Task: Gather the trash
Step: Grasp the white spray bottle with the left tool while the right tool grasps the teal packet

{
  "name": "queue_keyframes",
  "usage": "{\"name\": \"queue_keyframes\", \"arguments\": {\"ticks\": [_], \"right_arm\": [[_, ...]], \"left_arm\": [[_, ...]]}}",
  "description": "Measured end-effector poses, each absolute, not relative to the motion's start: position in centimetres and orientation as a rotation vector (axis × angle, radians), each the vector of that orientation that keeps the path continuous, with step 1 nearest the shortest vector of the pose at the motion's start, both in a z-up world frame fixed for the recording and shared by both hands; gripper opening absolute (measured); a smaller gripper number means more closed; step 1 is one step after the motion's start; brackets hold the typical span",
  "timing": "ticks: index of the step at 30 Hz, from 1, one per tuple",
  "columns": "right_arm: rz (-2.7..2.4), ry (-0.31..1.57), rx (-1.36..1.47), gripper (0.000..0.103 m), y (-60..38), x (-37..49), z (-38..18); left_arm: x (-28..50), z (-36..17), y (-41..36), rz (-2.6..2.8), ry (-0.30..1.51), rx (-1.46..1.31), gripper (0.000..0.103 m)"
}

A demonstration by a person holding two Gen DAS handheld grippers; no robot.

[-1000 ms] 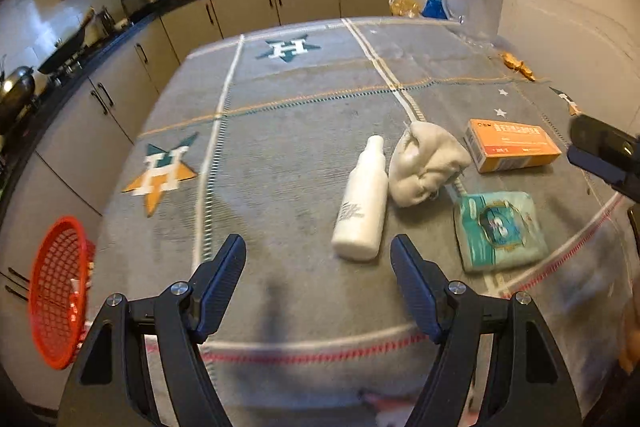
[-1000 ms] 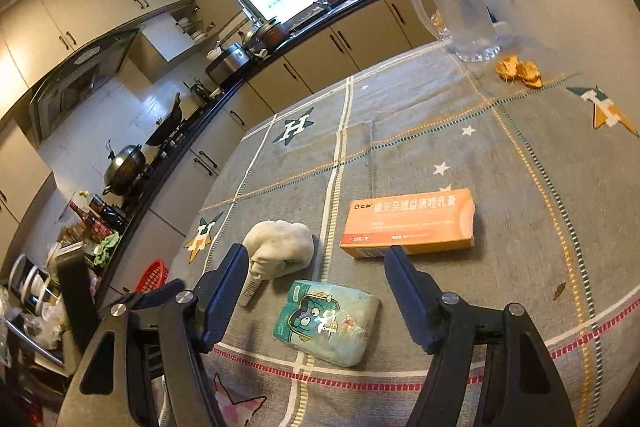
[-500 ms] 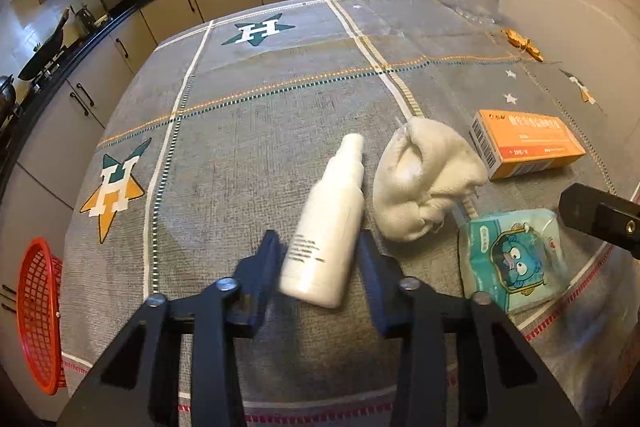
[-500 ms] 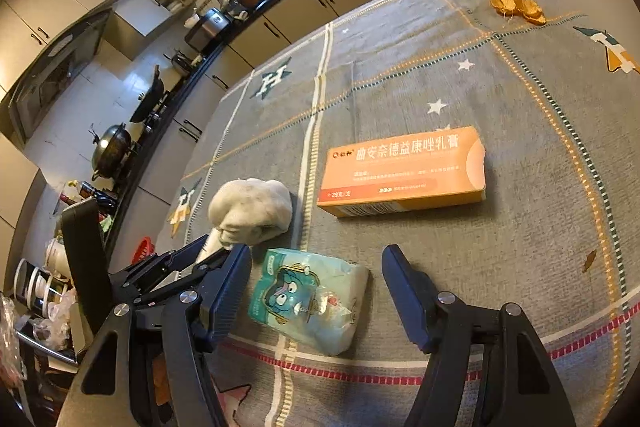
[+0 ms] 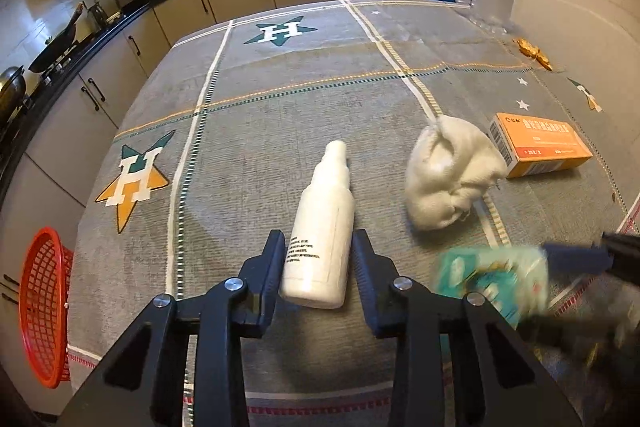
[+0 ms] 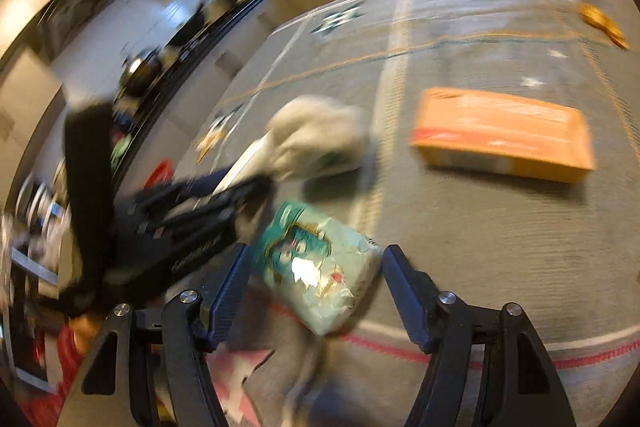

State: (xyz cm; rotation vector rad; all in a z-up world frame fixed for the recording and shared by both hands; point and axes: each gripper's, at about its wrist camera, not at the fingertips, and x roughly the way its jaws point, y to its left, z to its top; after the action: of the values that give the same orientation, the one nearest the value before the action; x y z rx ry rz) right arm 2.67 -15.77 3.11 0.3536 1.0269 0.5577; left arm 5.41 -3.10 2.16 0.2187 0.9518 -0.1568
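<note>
- Bottle: white, small black print unreadable; lies on the cloth, base between left gripper jaws, which are closing, pads touching its sides.
- Right gripper: jaws wide, straddling teal packet.
- Nearby: rag; orange box, print unreadable; red basket off the table's edge.

The whole right wrist view was smeared by motion: print on the flat orange cardboard box could not be read, and the crumpled white cloth hid most of the white plastic spray bottle. In the left wrist view the teal foil packet near the table's front edge was blurred, and the red mesh basket was cut by the left edge.
</note>
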Motion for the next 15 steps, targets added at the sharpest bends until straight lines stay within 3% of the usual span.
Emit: {"name": "queue_keyframes", "arguments": {"ticks": [15], "right_arm": [[0.505, 0.895, -0.013, 0.074, -11.1, 0.6, 4.3]], "left_arm": [[4.5, 2.6, -1.3, -0.154, 0.928, 0.187, 0.032]]}}
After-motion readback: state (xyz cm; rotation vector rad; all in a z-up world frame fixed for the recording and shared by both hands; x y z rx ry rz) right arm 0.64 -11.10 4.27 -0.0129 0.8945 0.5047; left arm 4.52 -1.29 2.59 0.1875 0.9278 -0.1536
